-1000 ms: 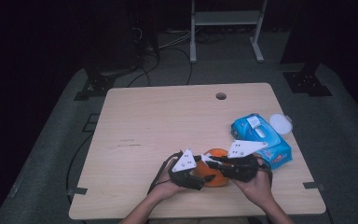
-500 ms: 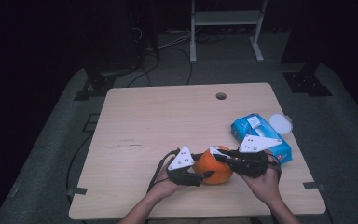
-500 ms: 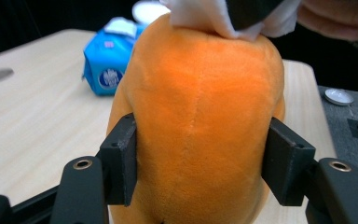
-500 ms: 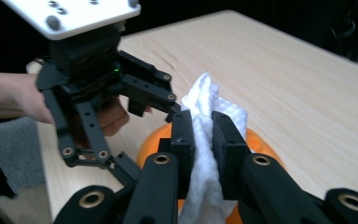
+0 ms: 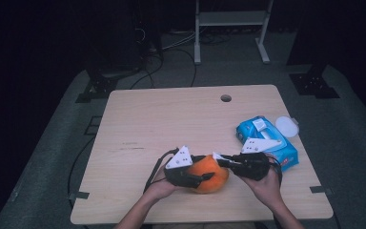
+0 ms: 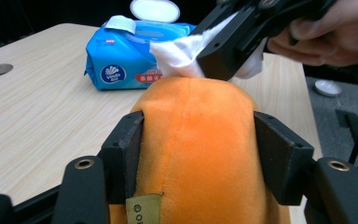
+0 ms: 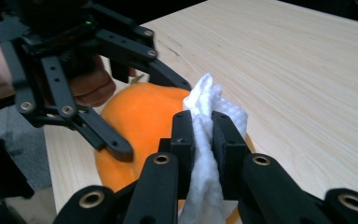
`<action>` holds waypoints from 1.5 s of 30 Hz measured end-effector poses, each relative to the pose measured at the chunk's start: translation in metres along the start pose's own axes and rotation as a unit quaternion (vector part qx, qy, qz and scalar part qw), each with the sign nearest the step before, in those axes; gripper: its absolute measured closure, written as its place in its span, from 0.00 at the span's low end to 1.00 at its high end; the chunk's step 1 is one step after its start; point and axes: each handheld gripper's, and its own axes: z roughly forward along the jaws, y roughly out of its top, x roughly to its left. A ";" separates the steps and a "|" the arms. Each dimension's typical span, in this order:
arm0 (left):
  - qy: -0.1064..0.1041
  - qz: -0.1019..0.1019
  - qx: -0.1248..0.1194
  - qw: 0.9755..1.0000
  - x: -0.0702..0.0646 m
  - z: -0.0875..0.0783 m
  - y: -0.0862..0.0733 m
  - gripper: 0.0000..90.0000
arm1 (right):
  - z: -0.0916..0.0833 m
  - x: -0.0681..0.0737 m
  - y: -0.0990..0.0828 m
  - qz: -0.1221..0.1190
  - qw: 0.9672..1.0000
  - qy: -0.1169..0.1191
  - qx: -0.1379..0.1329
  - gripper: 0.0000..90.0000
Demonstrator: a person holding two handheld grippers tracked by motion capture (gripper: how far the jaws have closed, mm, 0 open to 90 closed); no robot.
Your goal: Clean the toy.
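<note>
In the high view, the orange plush toy (image 5: 209, 174) lies near the table's (image 5: 171, 119) front edge, just left of the blue wipes pack (image 5: 267, 140), between the left gripper (image 5: 198, 177) and right gripper (image 5: 221, 160).

In the left gripper view, the left gripper's jaws, having just closed further, clamp the toy's sides.

In the right gripper view, the right gripper pinches a white wipe (image 7: 209, 140) against the toy.
</note>
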 end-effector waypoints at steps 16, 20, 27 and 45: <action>-0.016 -0.015 0.009 1.000 0.006 0.005 -0.009 0.28 | -0.003 -0.021 -0.011 0.042 0.999 0.017 0.003 0.89; -0.004 0.001 0.013 1.000 -0.002 0.012 -0.006 0.29 | 0.003 -0.003 -0.003 0.022 0.999 0.024 0.002 0.89; -0.029 -0.028 0.011 0.999 0.015 0.003 -0.017 0.11 | 0.006 -0.002 -0.003 0.003 1.000 0.020 0.013 0.89; -0.030 -0.030 0.008 0.999 0.013 0.012 -0.023 0.18 | 0.004 -0.003 -0.001 0.004 1.000 0.011 0.015 0.89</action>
